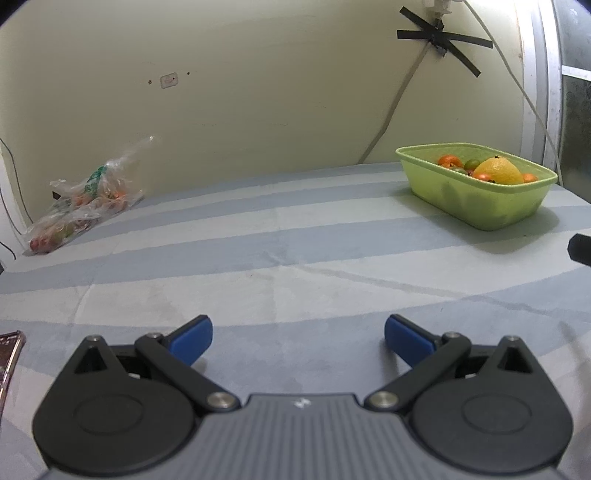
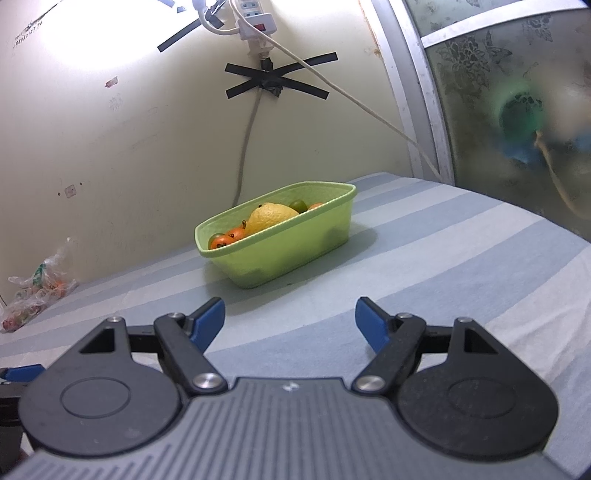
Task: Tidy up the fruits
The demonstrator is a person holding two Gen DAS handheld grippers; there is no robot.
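While both pairs of tongs hang low over the striped blue-and-white sheet [image 1: 258,236], neither one holds anything. The left tongs [image 1: 298,339] stand with their blue-padded fingers wide apart, only bare cloth between them. The right tongs [image 2: 290,323] are likewise spread apart and empty.

Ahead of the left tongs and well off to their right sits a light green plastic basket [image 1: 476,199], resting on the sheet near the wall. Inside it lie a large yellow-orange citrus fruit [image 1: 498,171], small orange fruits [image 1: 450,161] and a small green fruit [image 1: 471,163]. From the right tongs, the same basket [image 2: 280,254] lies straight ahead and slightly left, fairly near, with the big yellow fruit [image 2: 271,217] in the middle of it, orange ones [image 2: 231,236] at its nearer left end and a green one [image 2: 297,205] toward the far end.

Far ahead and to the left of the left tongs, against the wall, a crumpled clear plastic bag [image 1: 81,199] lies on the sheet with small reddish and orange fruits inside; how many, I cannot tell. It shows again at the far left of the right tongs' view [image 2: 37,291].

On the wall beyond the basket, black tape [image 2: 279,79] crosses over a cable below a white power strip [image 2: 255,16].
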